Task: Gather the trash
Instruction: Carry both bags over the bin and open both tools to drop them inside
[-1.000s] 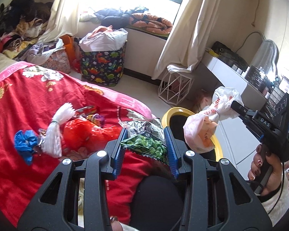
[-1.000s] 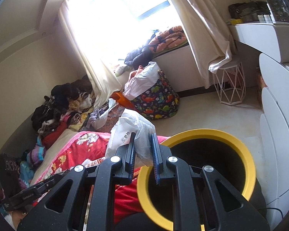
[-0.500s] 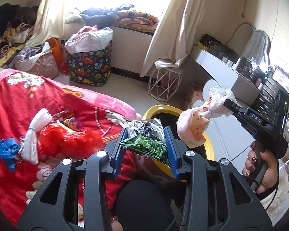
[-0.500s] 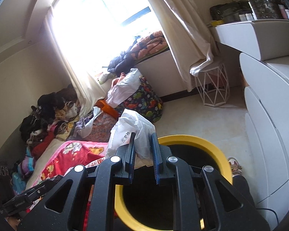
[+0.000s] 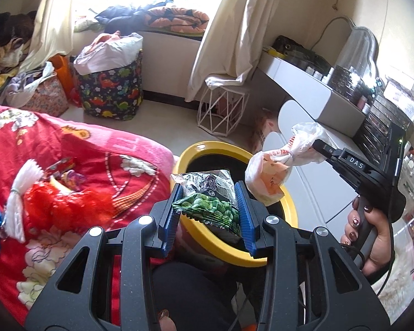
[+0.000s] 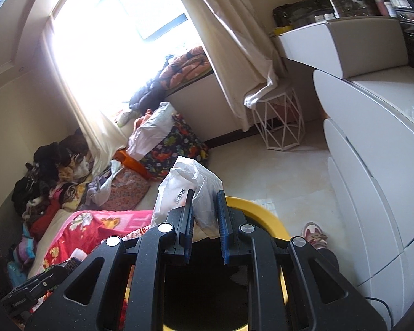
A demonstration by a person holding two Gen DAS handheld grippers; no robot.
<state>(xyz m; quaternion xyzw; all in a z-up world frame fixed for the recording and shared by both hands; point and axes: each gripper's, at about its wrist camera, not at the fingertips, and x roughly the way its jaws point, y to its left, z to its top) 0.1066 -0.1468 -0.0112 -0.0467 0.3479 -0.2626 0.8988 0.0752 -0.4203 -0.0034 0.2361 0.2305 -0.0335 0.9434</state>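
- The left gripper [image 5: 210,212] pinches a green snack packet [image 5: 209,204] between its blue pads, which press on the packet's two side edges
- The packet lies roughly flat between the fingers; its long axis runs away from the camera, with the crumpled silver end pointing far and slightly up and the green printed end sagging near
- The packet hangs over the near rim of a yellow-rimmed bin [image 5: 198,149] with a black interior
- The right gripper [image 6: 204,215] is pressed nearly together on the twisted neck of a white plastic bag [image 6: 185,190]
- In the left wrist view the bag [image 5: 273,171] points left from the right gripper's tip; its knotted neck sits at the fingers, and its fuller orange-tinted body droops down over the far right rim of the bin
- A hand [image 5: 372,237] with painted nails grips that gripper's handle at the right
- Left of the bin lies a red floral blanket [image 5: 69,165] with a white tassel [image 5: 22,187] on it
- Farther off stand a dinosaur-print bag [image 5: 110,91] and a white wire stool [image 5: 223,110] under the curtain
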